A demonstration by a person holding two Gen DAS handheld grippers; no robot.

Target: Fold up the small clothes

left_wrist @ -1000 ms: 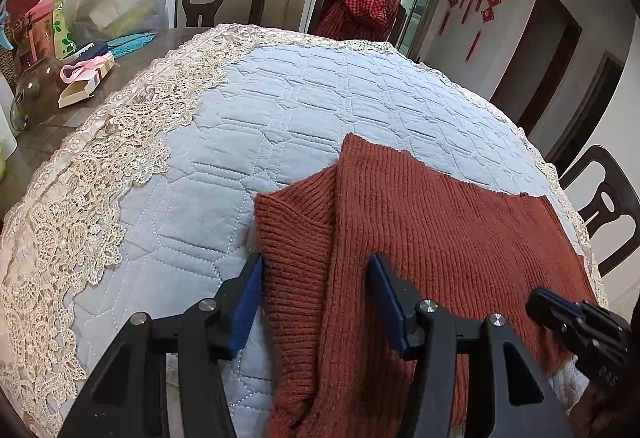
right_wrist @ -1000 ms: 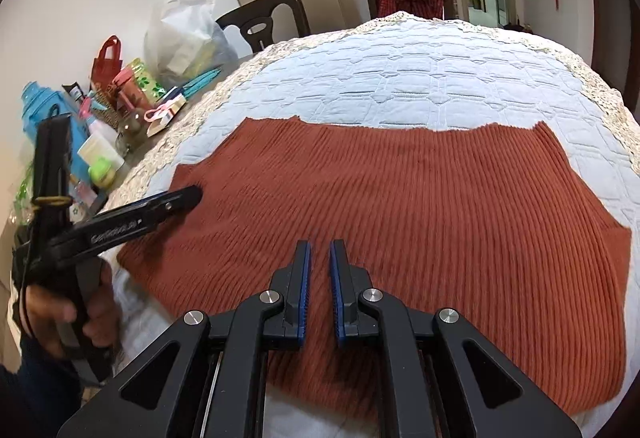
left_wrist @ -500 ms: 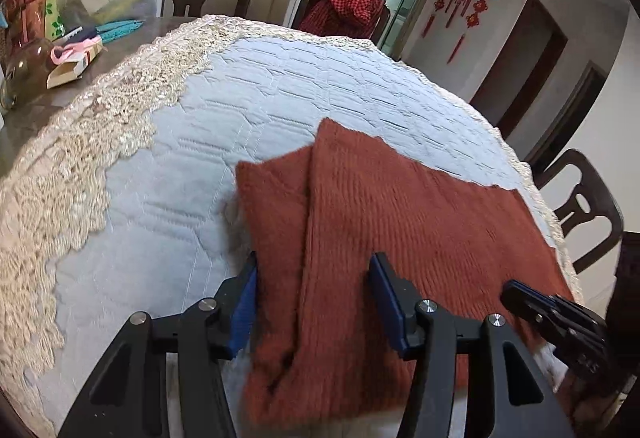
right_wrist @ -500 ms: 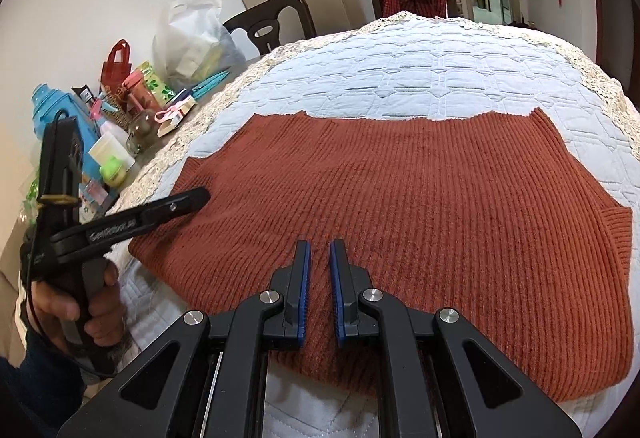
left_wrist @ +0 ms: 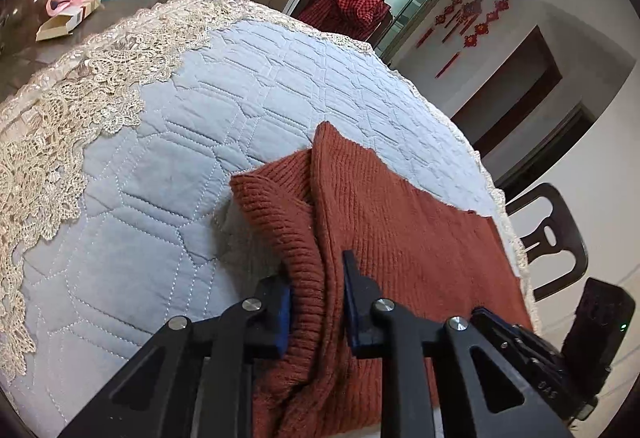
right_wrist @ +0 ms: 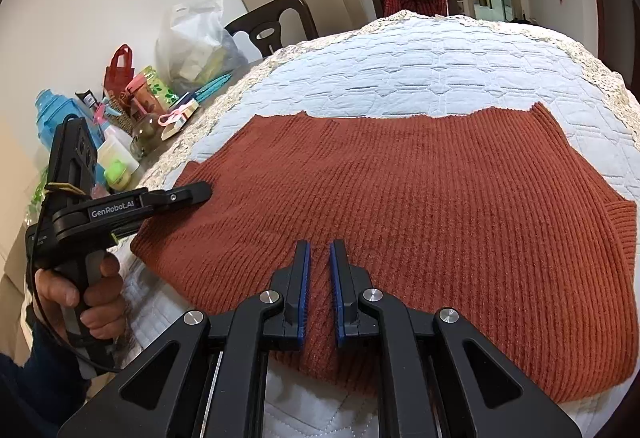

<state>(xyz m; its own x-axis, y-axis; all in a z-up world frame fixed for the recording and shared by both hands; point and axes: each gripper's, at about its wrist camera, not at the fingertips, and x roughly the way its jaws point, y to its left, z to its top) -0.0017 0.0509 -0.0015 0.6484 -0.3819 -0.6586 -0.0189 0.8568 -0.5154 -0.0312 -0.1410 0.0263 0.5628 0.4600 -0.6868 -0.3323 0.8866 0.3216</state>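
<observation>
Quilted table cover (left_wrist: 168, 173), left tongs (left_wrist: 316, 302) just closing, pinching rust sweater (right_wrist: 420, 189), right tongs (right_wrist: 318, 278) pinching hem

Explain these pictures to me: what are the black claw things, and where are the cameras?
There is no robot here. A person holds a hand tool in each hand, each with two jaws and a camera that looks forward along them.

One picture comes from the left gripper. Its jaws have just been closing and now pinch a bunched edge of the rust-red sweater. The other comes from the right gripper; its jaws are nearly together, with a ridge of sweater between them. That view also shows the person's hand around the left tool's handle.

The sweater lies spread on a quilted pale blue cover with a lace border, over a table. Bags, bottles and small boxes stand at the table's far side.
</observation>
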